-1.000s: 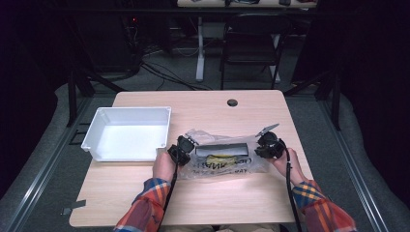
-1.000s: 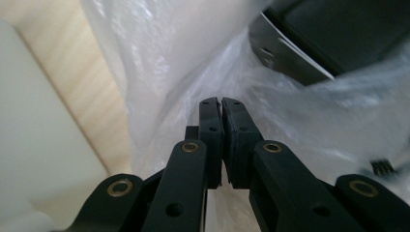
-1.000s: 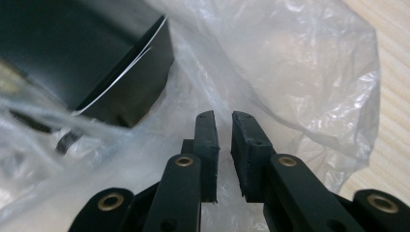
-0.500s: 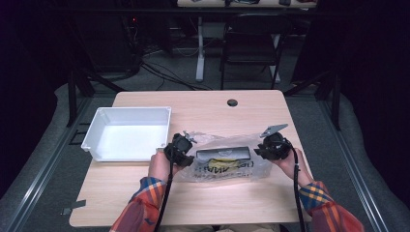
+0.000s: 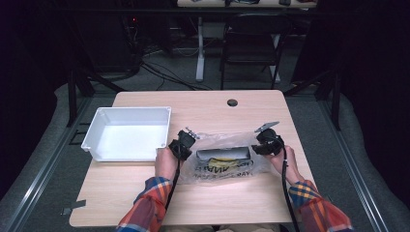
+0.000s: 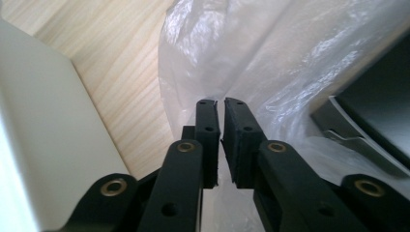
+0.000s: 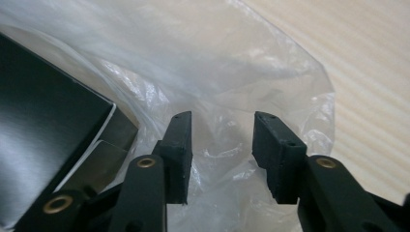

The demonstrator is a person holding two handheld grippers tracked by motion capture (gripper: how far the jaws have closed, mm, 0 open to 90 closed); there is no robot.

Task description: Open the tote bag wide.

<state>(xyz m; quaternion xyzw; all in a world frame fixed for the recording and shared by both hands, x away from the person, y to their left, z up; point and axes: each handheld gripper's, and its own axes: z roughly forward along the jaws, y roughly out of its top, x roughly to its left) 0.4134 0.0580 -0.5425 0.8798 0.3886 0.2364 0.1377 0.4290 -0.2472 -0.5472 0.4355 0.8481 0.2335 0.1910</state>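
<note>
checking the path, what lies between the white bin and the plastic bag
In the high view, the left tool and the hand holding it sit between the white bin and the plastic bag, over bare tabletop.

The room is dark. A black chair (image 5: 251, 46) and cables (image 5: 164, 72) sit on the grey floor (image 5: 43, 159) behind the wooden worktop (image 5: 212, 104).

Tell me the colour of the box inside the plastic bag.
Dark grey to black box inside a clear plastic bag, best seen in the right gripper view.
</note>
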